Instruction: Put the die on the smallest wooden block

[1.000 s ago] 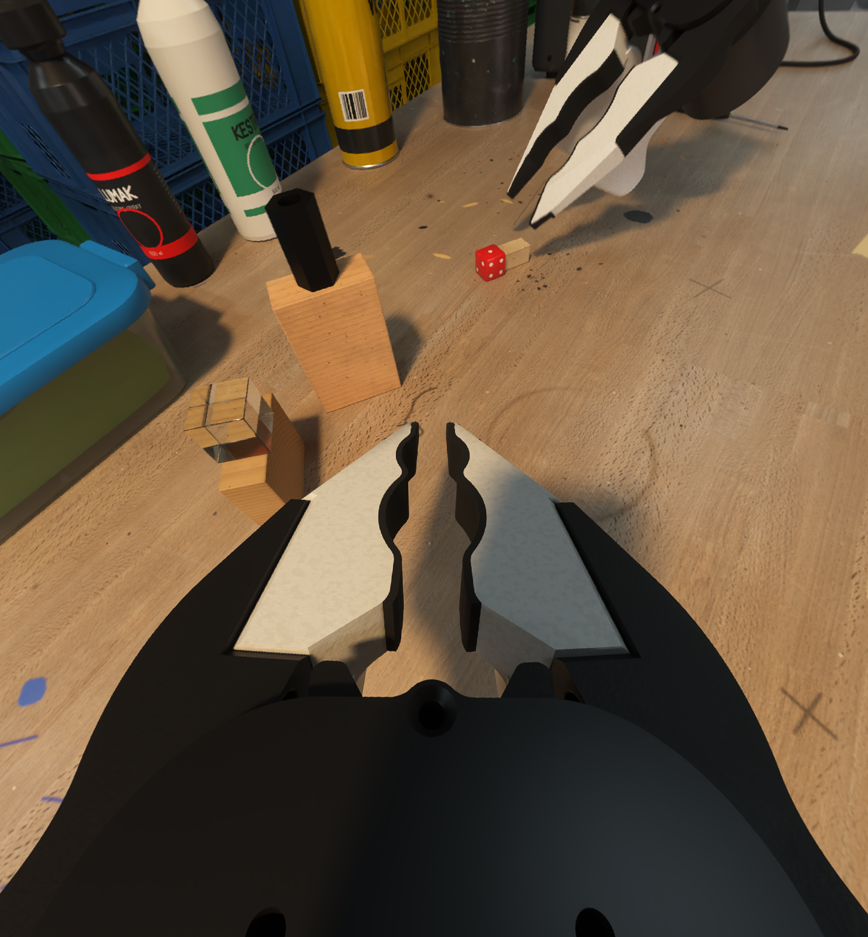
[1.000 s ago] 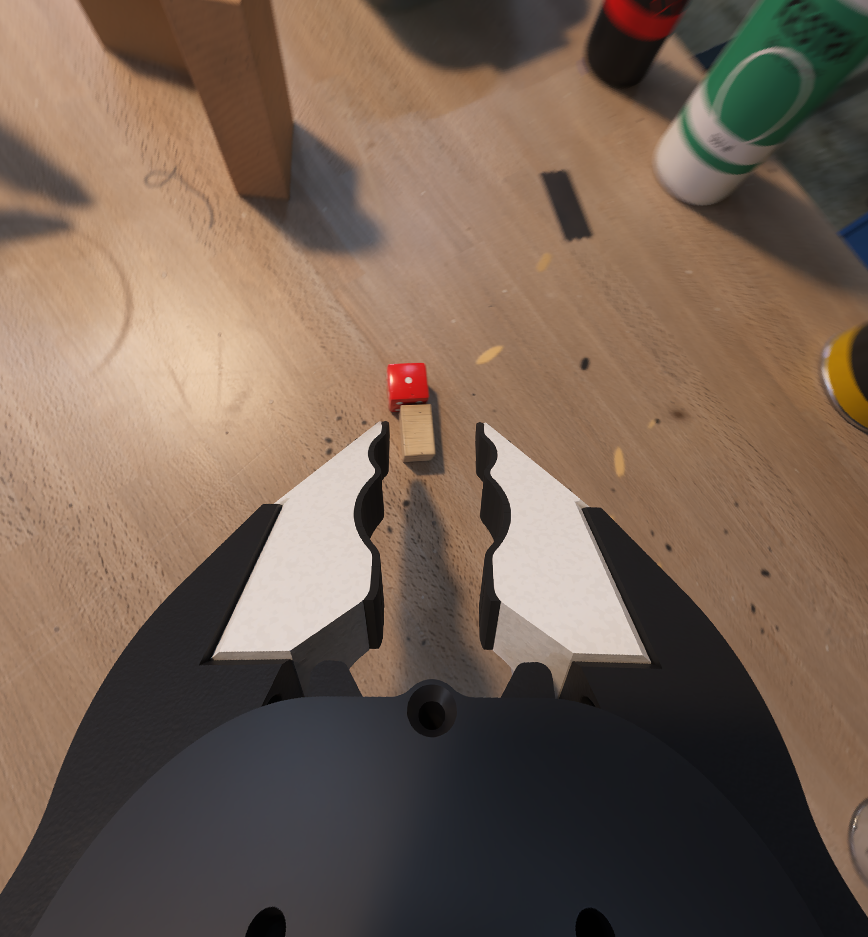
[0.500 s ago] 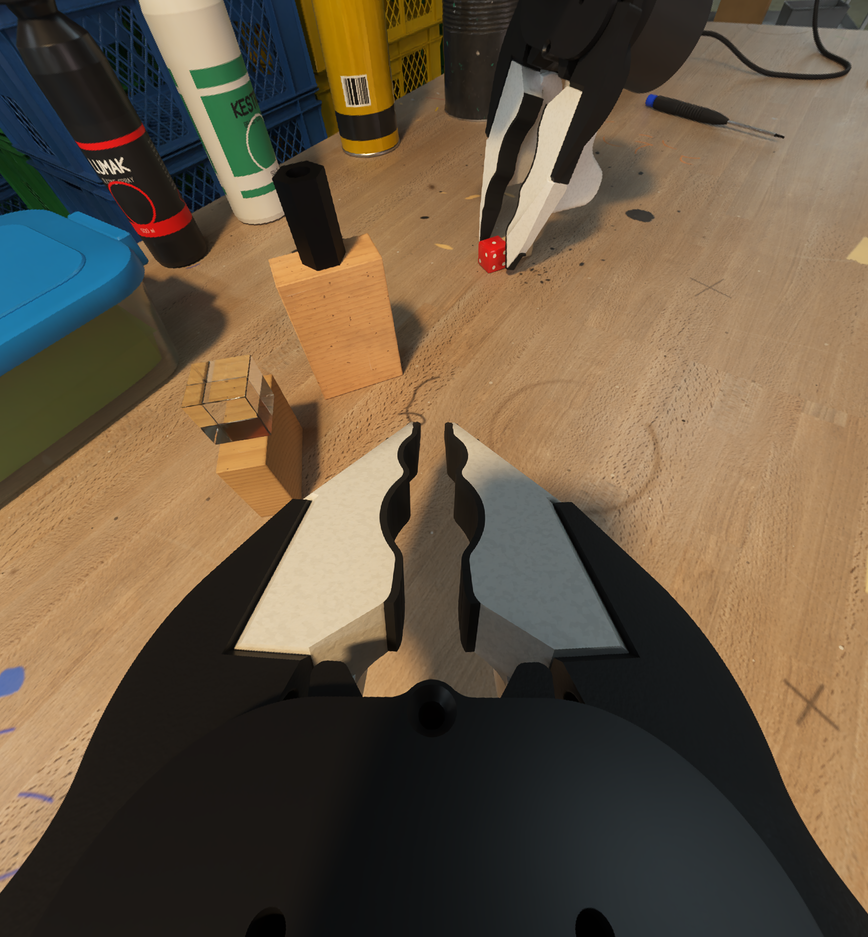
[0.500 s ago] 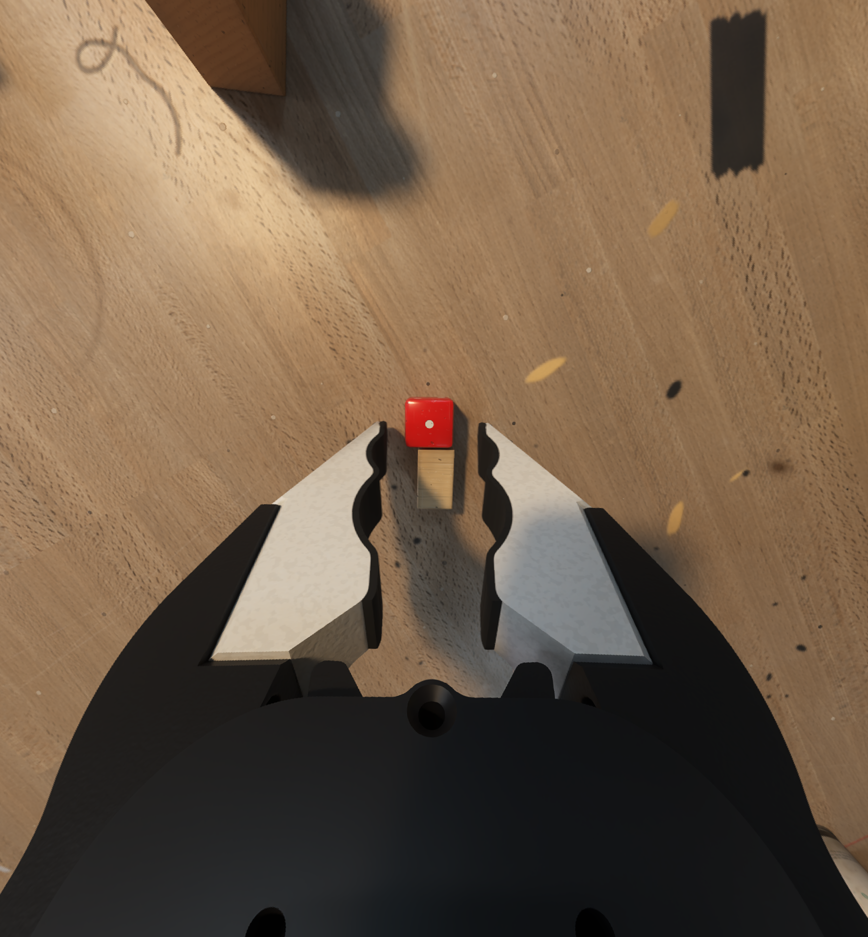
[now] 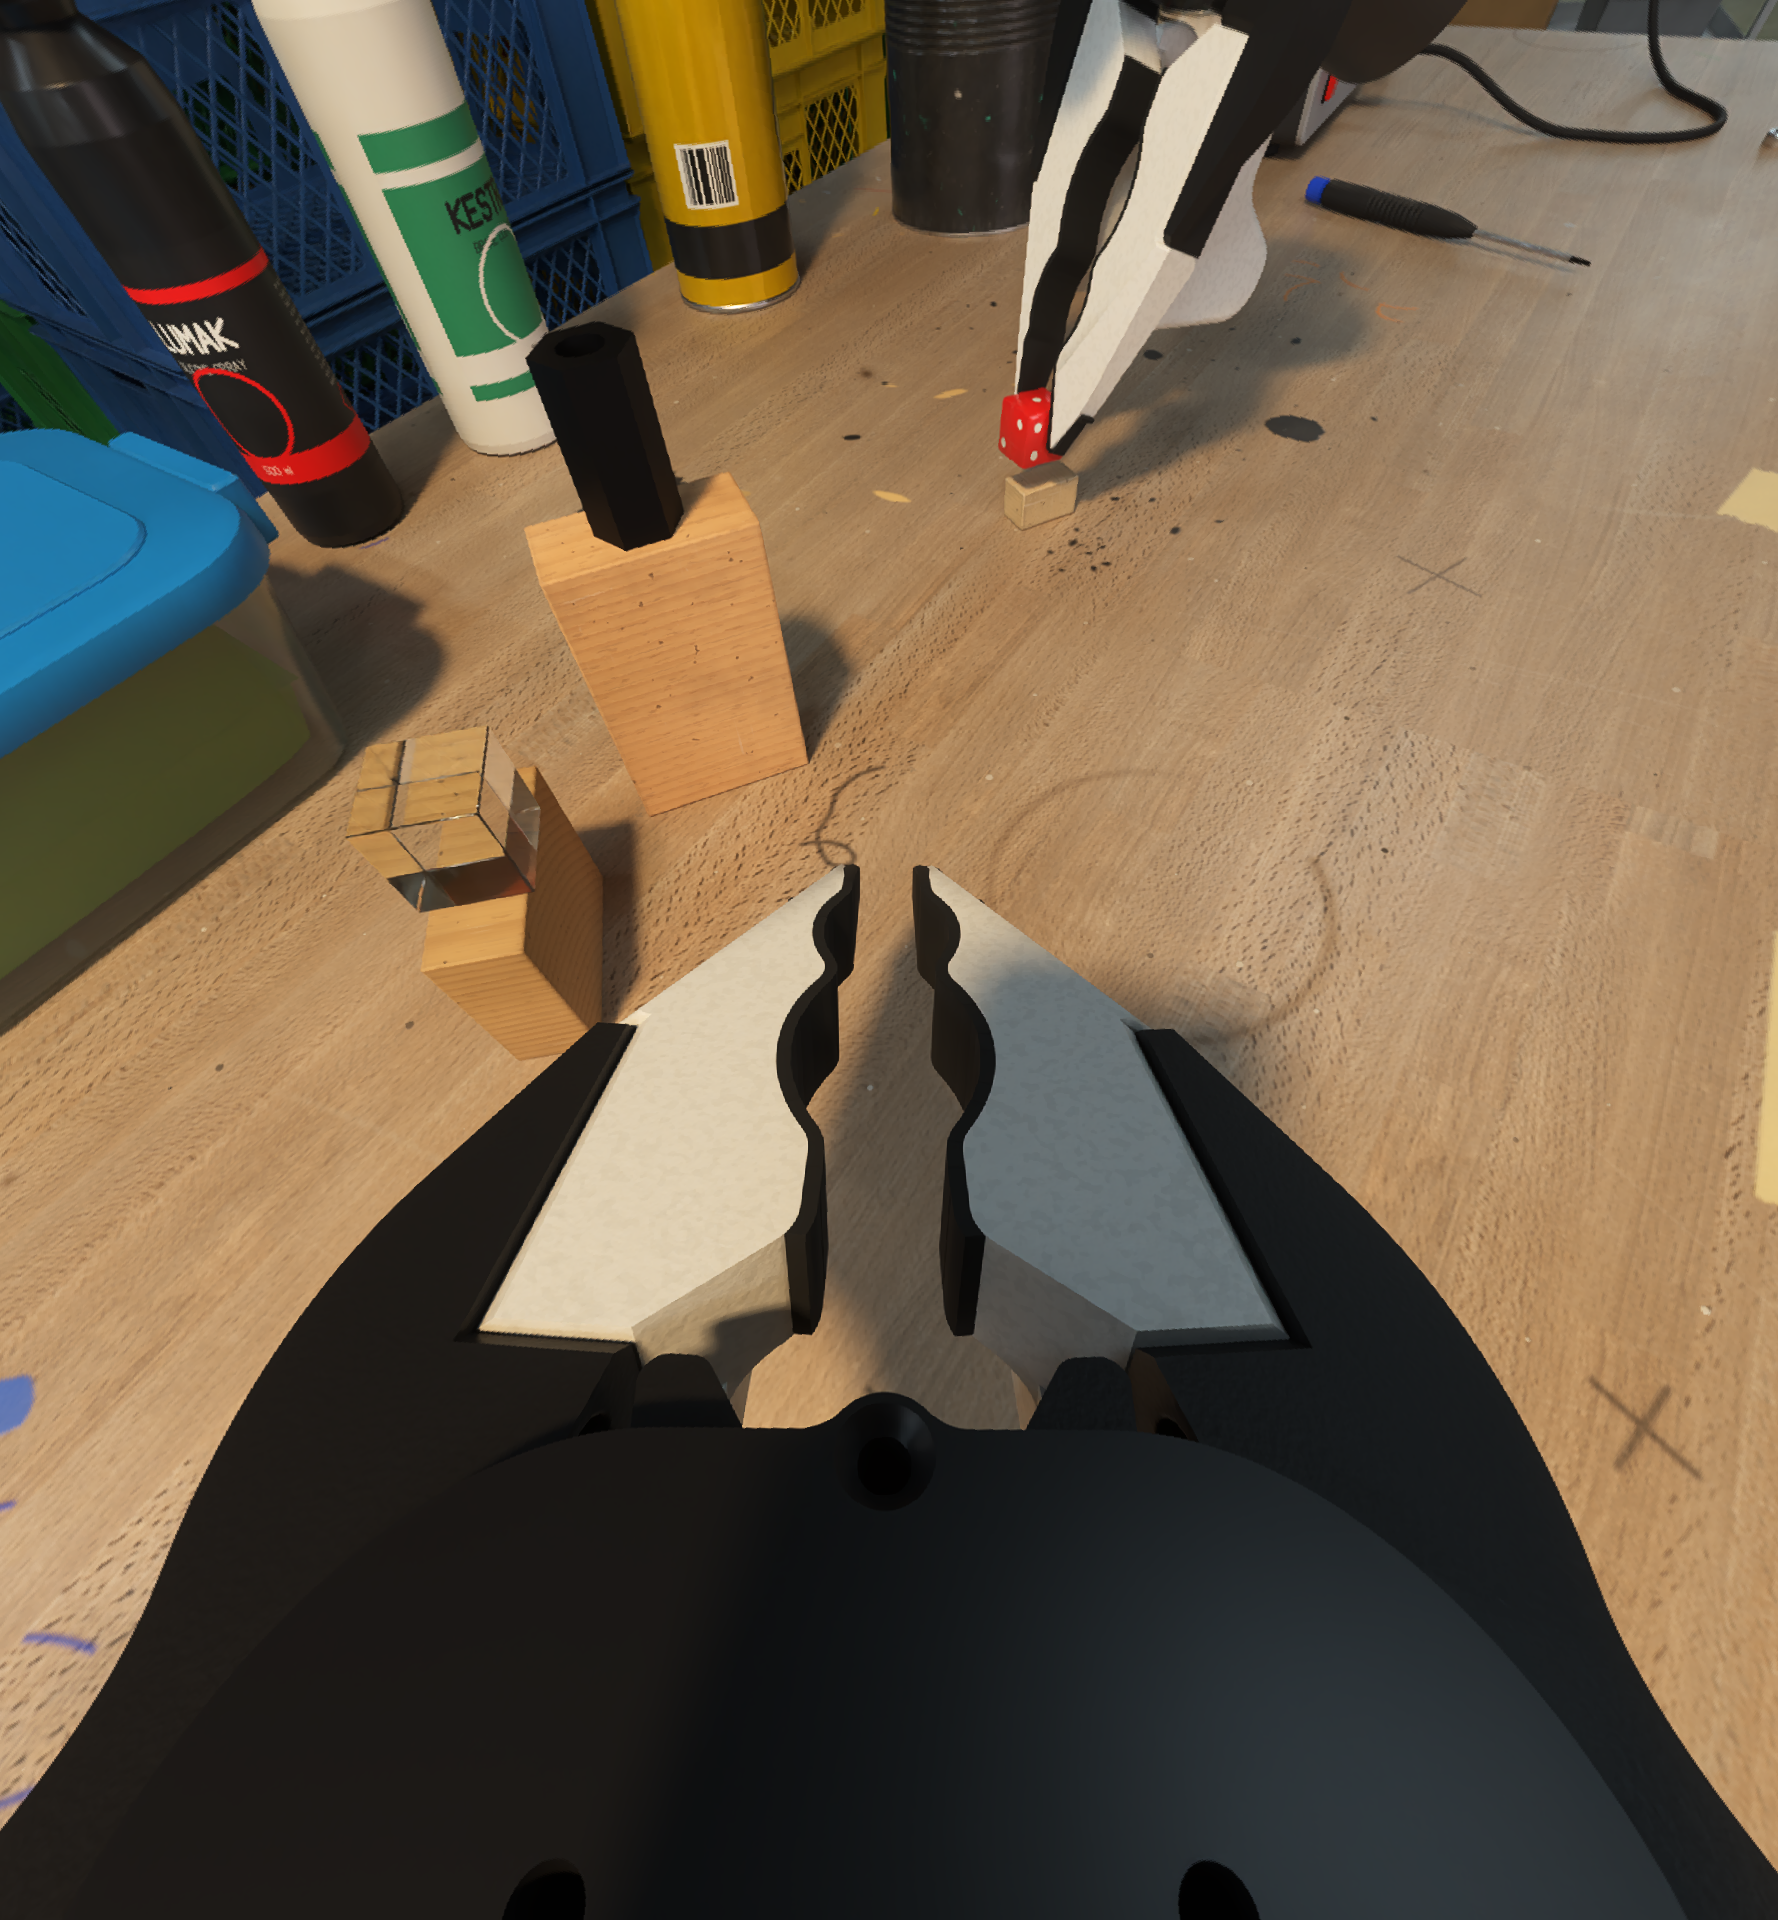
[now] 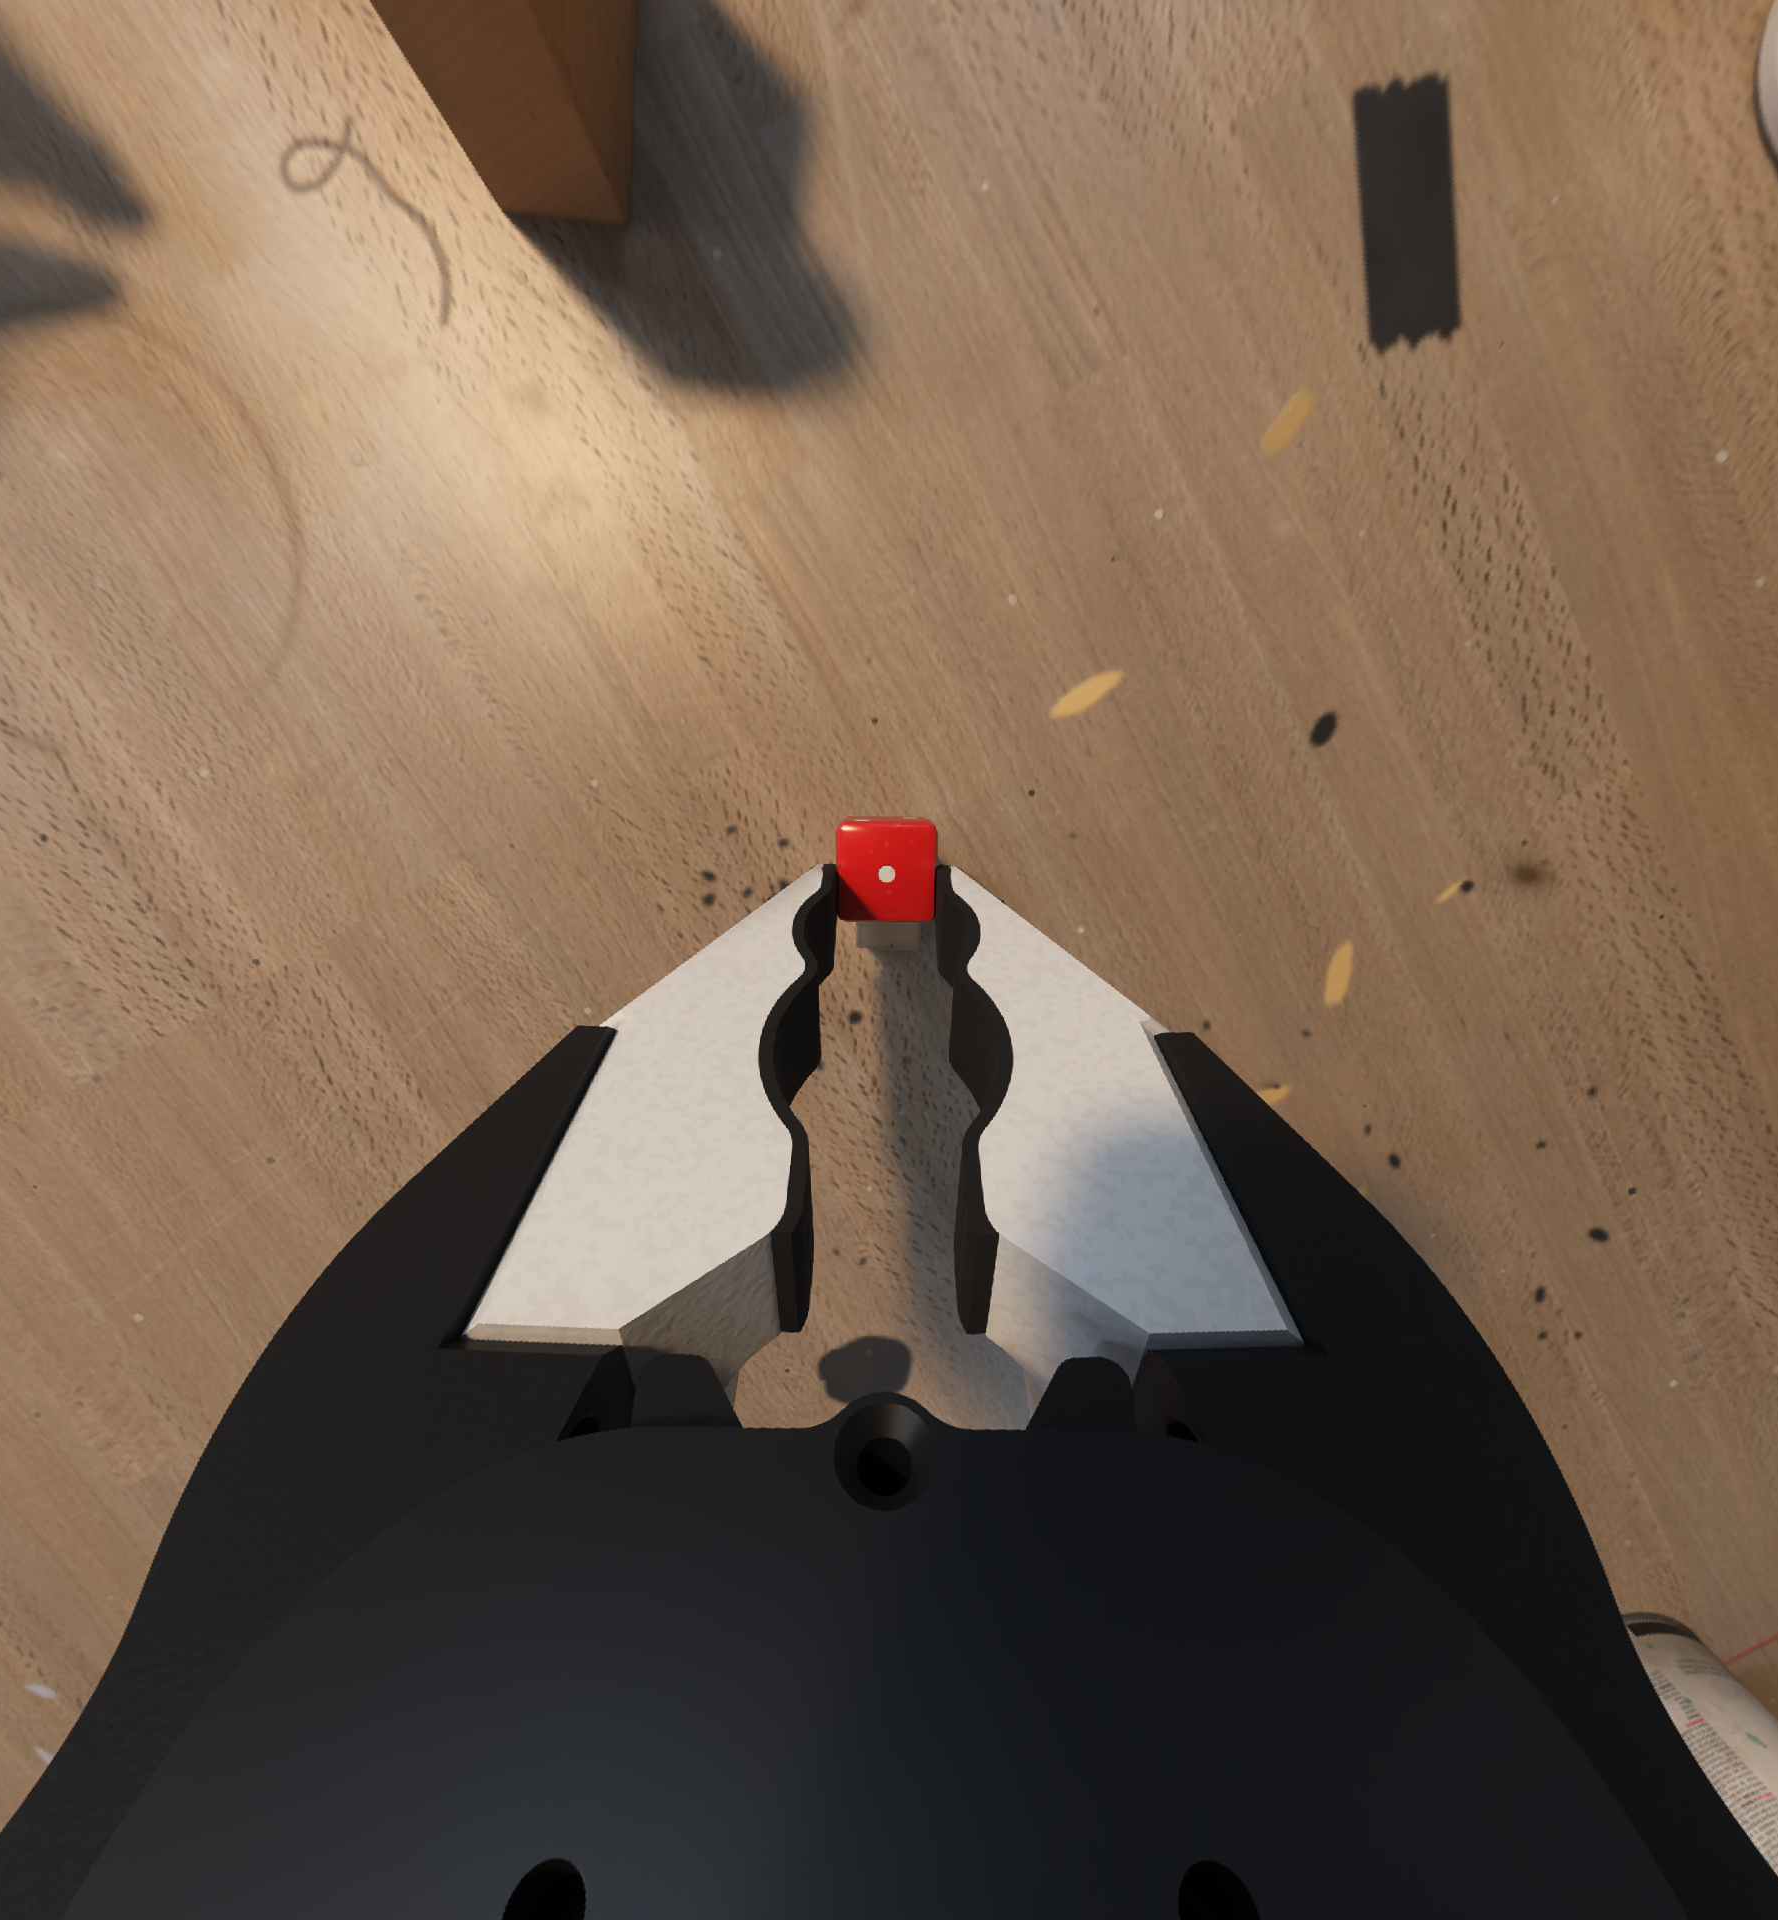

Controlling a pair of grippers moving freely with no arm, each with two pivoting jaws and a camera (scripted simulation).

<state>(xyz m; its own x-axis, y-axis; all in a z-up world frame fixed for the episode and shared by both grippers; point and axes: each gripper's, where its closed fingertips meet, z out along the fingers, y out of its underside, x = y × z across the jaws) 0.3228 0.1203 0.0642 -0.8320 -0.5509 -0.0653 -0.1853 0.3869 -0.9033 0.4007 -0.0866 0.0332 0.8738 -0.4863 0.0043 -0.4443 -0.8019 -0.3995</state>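
While the left gripper hangs low over the table, its two fingers stand a little apart and nothing is between them. In its view the right gripper comes down steeply at the far side, and its tips are closed on the red die. The die is in the air, just above the small block, and a thin gap shows between them. This block lies flat on the table and is the smallest of the wooden ones. Nearer and to the left stands a tall block with a black hex rod upright on its top. A lower block is closer to the camera, and a glass cube rests tilted on it. At the far left is a box with a blue lid. Behind are a black bottle, a white bottle, a yellow can and a dark cup, all in front of blue crates. A screwdriver lies at the far right.

In the right wrist view the camera looks almost straight down. The right gripper clamps the die at the very tips of its fingers, one pad on each side, and a face with one white dot is turned to the camera. The small block shows only as a pale strip directly under the die, between the fingers. A strip of black tape lies on the table at the upper right.
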